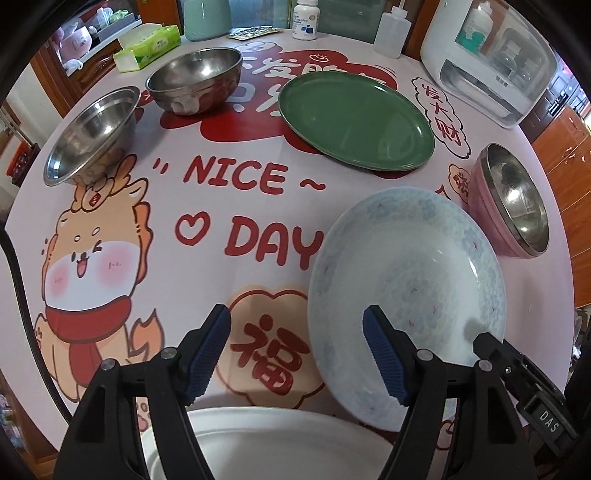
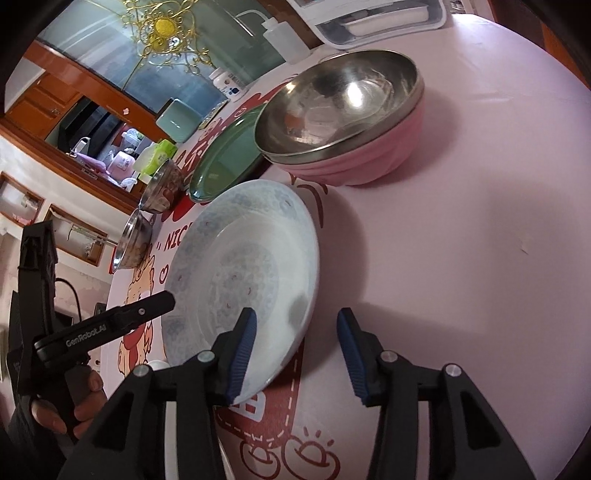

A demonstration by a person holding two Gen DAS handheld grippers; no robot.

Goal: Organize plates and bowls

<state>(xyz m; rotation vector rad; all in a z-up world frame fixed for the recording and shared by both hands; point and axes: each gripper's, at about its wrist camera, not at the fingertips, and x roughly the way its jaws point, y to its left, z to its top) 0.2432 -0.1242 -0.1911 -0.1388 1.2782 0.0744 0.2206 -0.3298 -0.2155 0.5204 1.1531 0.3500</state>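
Note:
A pale blue patterned plate [image 1: 406,295] lies on the table, also in the right wrist view [image 2: 243,280]. My right gripper [image 2: 295,354] is open, its jaws straddling the plate's near rim, one finger over the plate. My left gripper [image 1: 295,354] is open and empty, above a white plate [image 1: 266,443] at the near edge, beside the blue plate. A green plate [image 1: 354,118] lies further back. A pink bowl with steel lining [image 1: 513,199] stands at the right, also in the right wrist view [image 2: 343,110]. Two steel bowls [image 1: 92,133] [image 1: 195,77] stand at the left.
The tablecloth [image 1: 236,206] is pink with red print. At the back stand a white appliance [image 1: 491,62], a squeeze bottle [image 1: 393,29], a pill bottle [image 1: 306,18], a tissue pack [image 1: 147,44] and a green container [image 1: 207,18].

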